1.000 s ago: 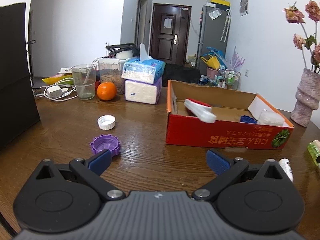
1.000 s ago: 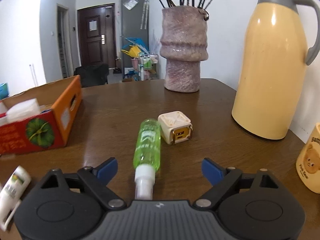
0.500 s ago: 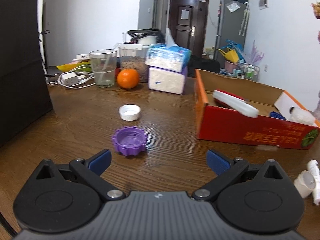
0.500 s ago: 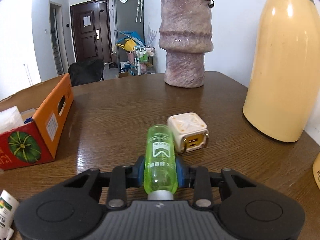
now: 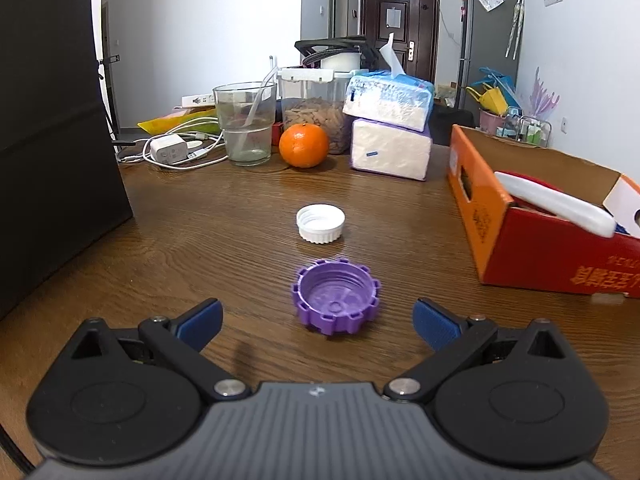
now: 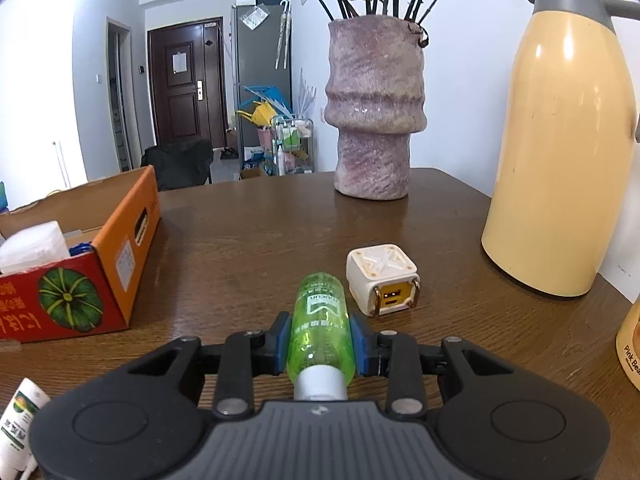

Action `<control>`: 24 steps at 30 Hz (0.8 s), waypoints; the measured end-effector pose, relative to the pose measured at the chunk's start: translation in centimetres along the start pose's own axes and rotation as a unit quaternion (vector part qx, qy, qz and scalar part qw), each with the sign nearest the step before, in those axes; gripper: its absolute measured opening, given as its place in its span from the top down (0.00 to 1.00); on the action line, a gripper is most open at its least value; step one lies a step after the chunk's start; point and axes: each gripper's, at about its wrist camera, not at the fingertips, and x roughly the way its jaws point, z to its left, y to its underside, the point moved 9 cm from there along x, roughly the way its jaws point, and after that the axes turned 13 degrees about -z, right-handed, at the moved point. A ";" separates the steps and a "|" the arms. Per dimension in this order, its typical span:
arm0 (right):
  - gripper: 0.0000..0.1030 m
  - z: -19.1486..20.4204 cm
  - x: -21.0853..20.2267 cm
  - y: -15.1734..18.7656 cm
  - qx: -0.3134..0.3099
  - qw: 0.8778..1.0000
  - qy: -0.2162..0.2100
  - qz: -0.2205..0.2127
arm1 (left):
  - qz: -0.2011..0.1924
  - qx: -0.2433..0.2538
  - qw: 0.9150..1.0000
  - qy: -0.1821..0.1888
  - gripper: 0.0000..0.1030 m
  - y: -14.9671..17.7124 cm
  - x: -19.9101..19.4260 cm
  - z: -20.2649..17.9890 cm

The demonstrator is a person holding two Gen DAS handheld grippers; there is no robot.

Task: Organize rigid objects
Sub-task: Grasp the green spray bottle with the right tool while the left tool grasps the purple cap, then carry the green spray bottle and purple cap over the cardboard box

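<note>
At lower centre of the left wrist view, left gripper (image 5: 316, 320) spread wide, empty — purple cap (image 5: 336, 301) on the table (image 5: 200, 240) just ahead between the pads, white cap (image 5: 320, 223) beyond, cardboard box (image 5: 532, 248) at right. In the right wrist view, right gripper (image 6: 320, 340) clamped on green spray bottle (image 6: 322, 330) — white cube charger (image 6: 382, 278) just right.

Both views are bright and evenly lit by soft, daylight-like light, and white walls wash out toward overexposure. The dark wooden surface (image 5: 240, 216) shows a pale sheen beyond the ribbed white plastic cap (image 5: 320, 223), and only soft, short shadows lie beneath that cap. In the right view, small glints sit on the rough pink stone vase (image 6: 374, 108), and a broad highlight runs down the tall cream plastic jug (image 6: 568, 128) beside it. Focus is sharp throughout. Fisheye distortion bends doorframes and walls, with black vignetted corners.
</note>
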 end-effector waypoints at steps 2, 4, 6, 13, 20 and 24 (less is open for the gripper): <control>0.71 0.2 -0.2 -0.1 0.000 1.000 -0.001 -0.004 | -0.001 0.003 1.000 -0.001 0.00 0.0 0.4 0.2; 0.71 0.3 -0.4 -0.1 0.000 1.000 0.000 -0.006 | 0.000 0.007 1.000 -0.002 0.00 0.0 0.9 0.2; 0.71 0.4 -0.5 -0.2 0.000 1.000 0.001 -0.008 | -0.001 0.014 1.000 -0.001 0.00 0.1 1.2 0.0; 0.71 0.6 -1.0 -0.2 0.003 1.000 0.004 -0.015 | -0.008 0.042 0.999 0.001 0.22 0.1 2.0 -0.8; 0.71 1.3 -1.8 -0.3 0.005 1.000 0.001 -0.023 | 0.007 0.032 0.999 0.039 0.46 0.5 2.2 -1.5; 0.71 1.7 -2.4 -0.4 0.006 1.000 -0.002 -0.029 | 0.001 0.032 0.999 0.042 0.46 0.4 1.9 -1.6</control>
